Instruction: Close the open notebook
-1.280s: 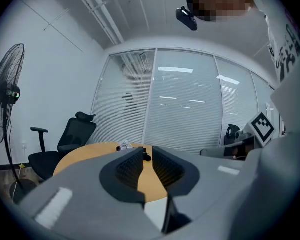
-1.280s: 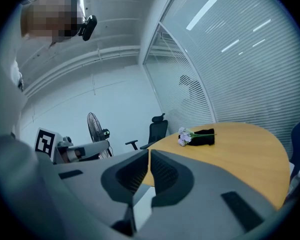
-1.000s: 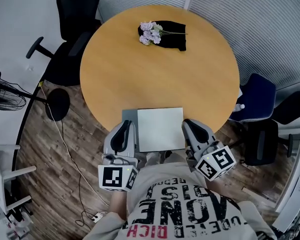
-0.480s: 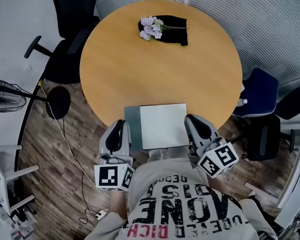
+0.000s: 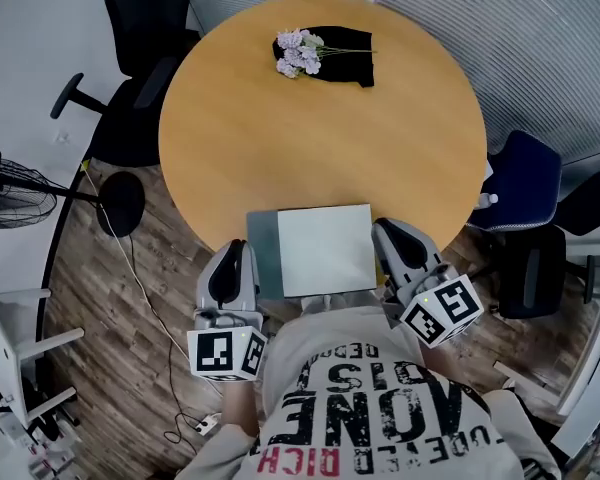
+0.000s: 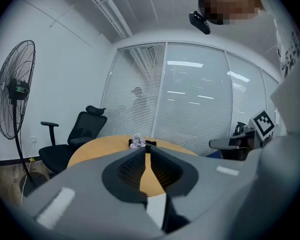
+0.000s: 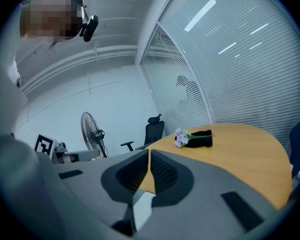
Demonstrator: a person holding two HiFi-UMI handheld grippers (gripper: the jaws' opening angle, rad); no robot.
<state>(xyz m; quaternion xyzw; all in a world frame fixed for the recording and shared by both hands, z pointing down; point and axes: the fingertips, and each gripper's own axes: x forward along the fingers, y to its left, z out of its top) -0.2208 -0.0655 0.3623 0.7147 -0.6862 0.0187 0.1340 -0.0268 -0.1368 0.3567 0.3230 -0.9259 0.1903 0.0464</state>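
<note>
Room: glass-walled office with blinds; a black chair [image 5: 145,28] and a fan [image 5: 10,183] stand at your left.
Table [image 5: 320,138]: round, wooden, mostly bare.
Notebook [image 5: 325,250]: at the near edge in front of you, between both grippers. It lies flat, white face up, with a grey strip along its left side.
Change: your left gripper [image 5: 236,250] overlapped that grey strip a second ago; now it sits just left of it, apart.
Meaning: you've let go, so the closing is probably done. Whether the cover is fully shut isn't clear.
Left jaws: tips pressed together, nothing between.
Right gripper [image 5: 388,230]: just right of the notebook, tips together, empty.
Containers: none. Lilac flowers [image 5: 298,53] lie on a black cloth [image 5: 345,58] at the far side.
</note>
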